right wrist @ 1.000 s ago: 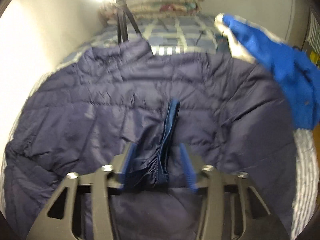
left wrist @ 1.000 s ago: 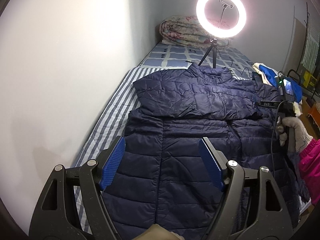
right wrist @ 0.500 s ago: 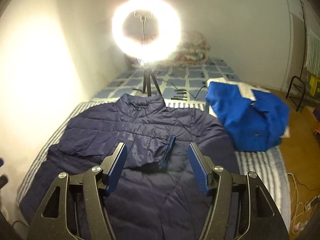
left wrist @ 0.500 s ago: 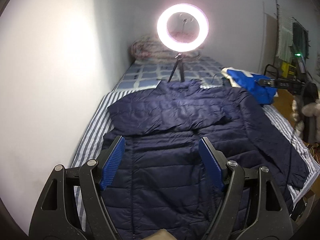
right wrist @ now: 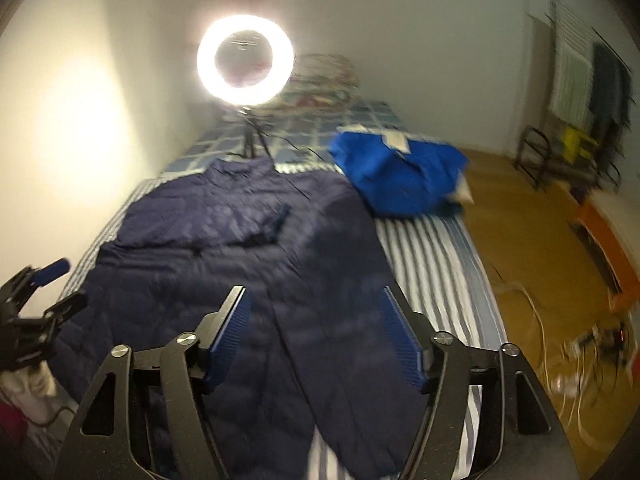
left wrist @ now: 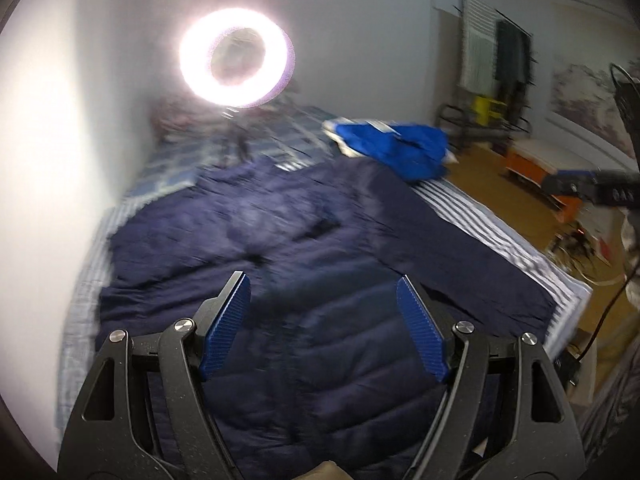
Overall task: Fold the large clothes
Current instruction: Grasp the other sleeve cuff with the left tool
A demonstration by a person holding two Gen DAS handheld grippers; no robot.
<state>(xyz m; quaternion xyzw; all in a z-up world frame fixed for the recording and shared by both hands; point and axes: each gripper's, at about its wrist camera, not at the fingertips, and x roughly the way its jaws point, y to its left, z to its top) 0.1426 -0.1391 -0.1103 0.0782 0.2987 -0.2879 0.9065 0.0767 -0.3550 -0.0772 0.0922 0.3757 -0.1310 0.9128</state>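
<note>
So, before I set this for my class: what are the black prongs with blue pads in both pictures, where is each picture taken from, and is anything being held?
Each picture comes from a camera mounted on a hand-held clamp, looking along its two fingers; a person holds one in each hand. The left gripper and right gripper are both open and hold nothing. Below them a navy puffer jacket lies spread on a striped bed, one sleeve folded across its chest. A blue garment sits further up, beside a ring light.

Pale walls (right wrist: 400, 20), glaring ring light (right wrist: 245, 60) — wooden floor (right wrist: 532, 240), perhaps a drying rack (right wrist: 576, 80).
</note>
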